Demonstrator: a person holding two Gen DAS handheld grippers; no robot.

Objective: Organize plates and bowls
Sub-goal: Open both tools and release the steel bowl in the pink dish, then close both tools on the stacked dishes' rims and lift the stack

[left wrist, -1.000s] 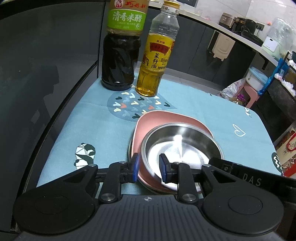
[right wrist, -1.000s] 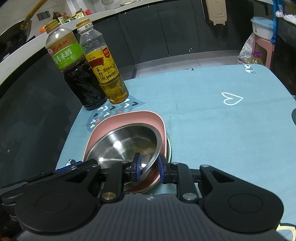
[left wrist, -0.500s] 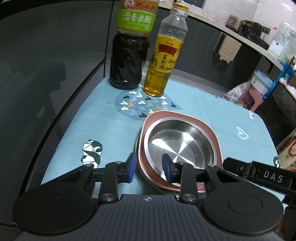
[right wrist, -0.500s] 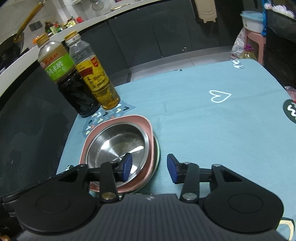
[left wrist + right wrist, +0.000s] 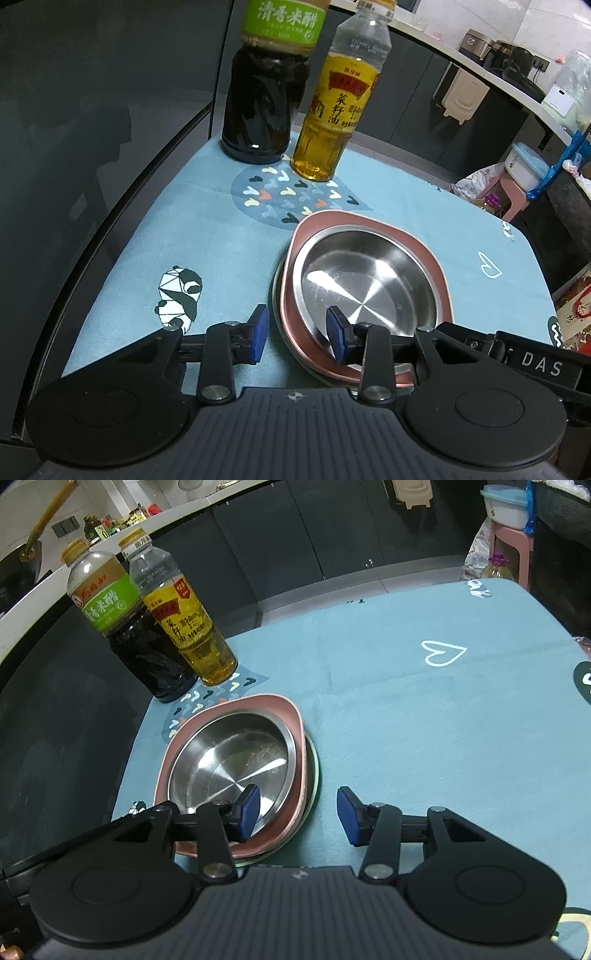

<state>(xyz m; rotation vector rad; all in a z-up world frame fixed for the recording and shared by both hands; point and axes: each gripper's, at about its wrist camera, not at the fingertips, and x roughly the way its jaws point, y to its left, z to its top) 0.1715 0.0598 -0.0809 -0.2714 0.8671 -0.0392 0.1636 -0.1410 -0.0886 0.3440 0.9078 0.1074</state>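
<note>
A steel bowl (image 5: 369, 291) (image 5: 232, 764) sits level inside a pink plate (image 5: 291, 258) (image 5: 291, 716), which lies on a pale plate (image 5: 314, 771) whose rim only peeks out. The stack rests on the blue tablecloth (image 5: 406, 709). My left gripper (image 5: 297, 334) is open and straddles the stack's near-left rim, its pads clear of it. The jaws of my right gripper (image 5: 298, 816) are opening: one pad hangs over the bowl, the other over the cloth, with the stack's right rim between them untouched.
A dark vinegar bottle (image 5: 262, 103) (image 5: 140, 638) and a yellow oil bottle (image 5: 332, 122) (image 5: 195, 635) stand just behind the stack. The table's left edge drops to a dark cabinet (image 5: 92, 129). A pink stool (image 5: 511, 550) carries a lidded container past the far right corner.
Both grippers were shut on the steel bowl's rim and have opened off it. The bowl, held tilted a second ago, now rests flat in the pink plate.
</note>
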